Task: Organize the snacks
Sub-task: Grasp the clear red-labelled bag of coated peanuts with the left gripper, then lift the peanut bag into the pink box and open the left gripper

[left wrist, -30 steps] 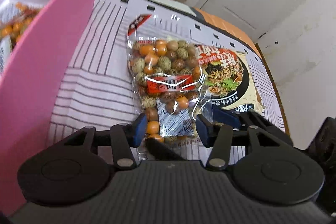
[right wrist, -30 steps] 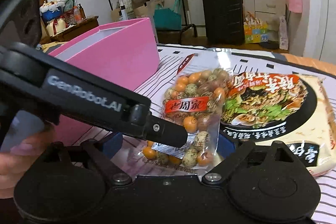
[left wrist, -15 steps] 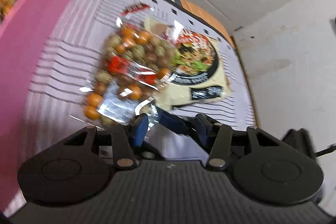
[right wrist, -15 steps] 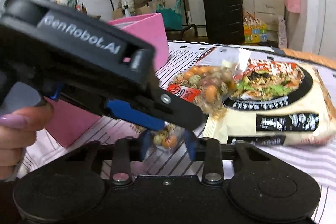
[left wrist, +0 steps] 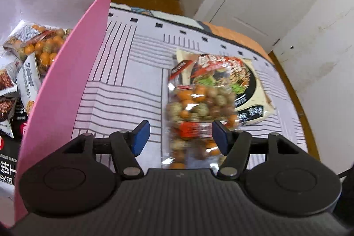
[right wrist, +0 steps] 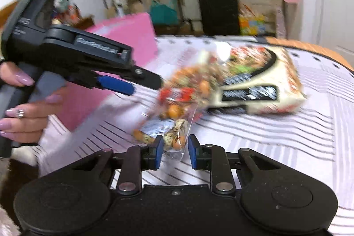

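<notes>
lifting the nut bag [right wrist: 177, 103] by its bottom edge in the right gripper [right wrist: 174, 153], jaws just loosened but pinching it, left gripper [left wrist: 179, 136] just spread wider and empty, we next carry it to the pink box [left wrist: 66, 81].

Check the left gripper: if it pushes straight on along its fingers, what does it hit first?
Most likely the clear bag of coated peanuts, which lies between the left gripper fingers, nearer the right one. Beyond it lies the cream noodle packet. Depth is unclear from the fisheye view.

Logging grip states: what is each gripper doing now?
Left gripper: open, just opening, nut bag between fingers.
Right gripper: just eased wider, holding the nut bag corner.
</notes>
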### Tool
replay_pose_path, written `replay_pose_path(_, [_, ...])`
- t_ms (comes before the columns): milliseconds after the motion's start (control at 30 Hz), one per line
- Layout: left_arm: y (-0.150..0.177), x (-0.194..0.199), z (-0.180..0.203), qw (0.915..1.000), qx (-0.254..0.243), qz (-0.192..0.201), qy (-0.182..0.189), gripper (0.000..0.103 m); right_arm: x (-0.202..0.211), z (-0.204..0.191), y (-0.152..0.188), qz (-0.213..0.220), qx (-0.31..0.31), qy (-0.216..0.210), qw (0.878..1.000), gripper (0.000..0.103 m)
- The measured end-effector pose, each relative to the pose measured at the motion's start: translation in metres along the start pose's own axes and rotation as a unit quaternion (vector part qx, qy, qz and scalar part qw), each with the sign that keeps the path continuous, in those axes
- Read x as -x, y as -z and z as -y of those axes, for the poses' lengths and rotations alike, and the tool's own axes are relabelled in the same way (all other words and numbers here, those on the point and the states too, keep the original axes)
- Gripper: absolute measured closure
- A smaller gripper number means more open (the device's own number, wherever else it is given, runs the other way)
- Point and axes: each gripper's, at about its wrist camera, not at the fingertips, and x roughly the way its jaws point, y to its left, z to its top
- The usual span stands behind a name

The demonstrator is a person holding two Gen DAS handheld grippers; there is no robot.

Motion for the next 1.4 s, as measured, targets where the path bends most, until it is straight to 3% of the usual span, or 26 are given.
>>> replay_pose_path(33, [0.001,-0.004,-0.001,1.0000,0.002,-0.006,0.001,0.042,-0.004,-0.002,-0.003,-0.013,-0.001,0.007,1.000,0.040])
replay_pose_path(100, [0.005,-0.012,-0.003,0.9996,0.012,-0.021,0.015,0.042,-0.006,-0.010,-0.004,-0.008,0.011,0.014,1.000,0.027])
replay_pose_path(233, [0.013,-0.026,-0.005,0.9973,0.026,-0.048,0.049,0.050,-0.016,-0.025,-0.009,0.004,0.037,-0.017,0.999,0.015])
replay_pose_path(367, [0.015,-0.030,-0.005,0.9957,0.026,-0.057,0.068,0.058,-0.043,-0.041,-0.016,0.003,0.065,0.027,0.997,0.008])
replay_pose_path(500, [0.012,-0.033,-0.016,0.9918,0.056,-0.073,0.088,0.059,-0.065,-0.044,-0.019,0.004,0.052,0.057,0.997,0.000])
replay_pose_path(567, [0.012,-0.036,-0.017,0.9910,0.063,-0.076,0.090,0.056,-0.067,-0.044,-0.019,0.012,0.041,0.064,0.997,0.000])
replay_pose_path(633, [0.012,-0.038,-0.017,0.9906,0.068,-0.076,0.091,0.055,-0.065,-0.045,-0.019,0.025,0.026,0.081,0.996,0.009])
replay_pose_path(700, [0.013,-0.037,-0.014,0.9906,0.055,-0.078,0.098,0.055,-0.062,-0.046,-0.018,0.021,0.017,0.079,0.996,0.012])
replay_pose_path(967, [0.026,-0.021,0.002,0.9914,0.017,-0.099,0.084,0.055,-0.045,-0.064,-0.009,-0.002,-0.020,0.075,0.997,0.015])
replay_pose_path(1233, [0.045,0.021,0.006,0.9897,-0.010,-0.129,0.062,0.054,-0.005,-0.096,-0.006,-0.007,-0.014,0.062,0.998,0.016])
replay_pose_path(1400, [0.047,0.059,0.007,0.9900,-0.016,-0.123,0.067,0.054,0.020,-0.114,-0.017,-0.001,-0.005,0.048,0.999,0.015])
